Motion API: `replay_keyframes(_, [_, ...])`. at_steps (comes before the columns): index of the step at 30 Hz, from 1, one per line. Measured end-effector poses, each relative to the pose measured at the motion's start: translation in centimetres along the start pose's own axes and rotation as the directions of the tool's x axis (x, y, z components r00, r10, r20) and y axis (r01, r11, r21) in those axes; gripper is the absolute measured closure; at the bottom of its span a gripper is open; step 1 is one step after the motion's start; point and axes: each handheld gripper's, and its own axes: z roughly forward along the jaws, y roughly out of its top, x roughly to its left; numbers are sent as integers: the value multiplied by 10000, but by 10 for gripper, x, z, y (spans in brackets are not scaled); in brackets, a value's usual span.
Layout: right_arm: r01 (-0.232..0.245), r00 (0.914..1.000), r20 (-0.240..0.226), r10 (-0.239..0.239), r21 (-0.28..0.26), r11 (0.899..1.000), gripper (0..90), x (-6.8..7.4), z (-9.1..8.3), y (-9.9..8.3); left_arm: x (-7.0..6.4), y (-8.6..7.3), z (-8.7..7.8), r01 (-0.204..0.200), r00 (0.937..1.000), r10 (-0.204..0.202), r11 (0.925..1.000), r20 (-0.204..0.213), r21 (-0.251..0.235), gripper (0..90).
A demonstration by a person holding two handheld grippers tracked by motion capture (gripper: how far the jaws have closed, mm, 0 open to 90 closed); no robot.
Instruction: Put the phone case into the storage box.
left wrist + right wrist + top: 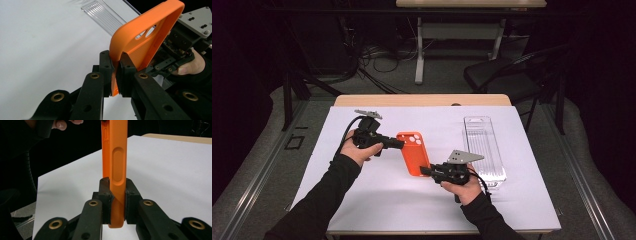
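An orange phone case (414, 151) is held above the white sheet between both grippers. My left gripper (399, 144) is shut on its far left edge. In the left gripper view the jaws pinch the case's rim (115, 72), with the camera cutout higher up. My right gripper (424, 170) is shut on the case's near end. In the right gripper view the case (115, 165) stands edge-on between the jaws, side button facing me.
A clear plastic package tray (483, 148) lies on the right part of the white sheet (362, 195), just beyond my right hand. The wooden table edge (422, 100) runs along the back. A black chair (507, 75) stands behind the table.
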Motion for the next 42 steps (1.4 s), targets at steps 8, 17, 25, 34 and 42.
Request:
replay_keyframes(8, [-34,10000,36,34,-34,10000,802,0,0,0,1,0,0,-30,10000,30,10000,91,-33,841])
replay_keyframes(17, [-199,9998,-81,198,-5,9998,802,-1,0,0,4,-1,0,253,9994,-253,9997,242,20,843])
replay_keyframes(25, [-253,9996,-114,253,16,9997,801,0,0,0,4,-1,-1,315,9992,-316,9995,242,49,844])
replay_keyframes(34, [-409,9991,-59,409,52,9992,800,0,0,0,3,-1,-1,441,9988,-442,9990,222,67,845])
replay_keyframes(42, [-502,9987,-14,502,91,9987,795,1,0,1,4,-1,0,590,9980,-592,9982,224,106,845])
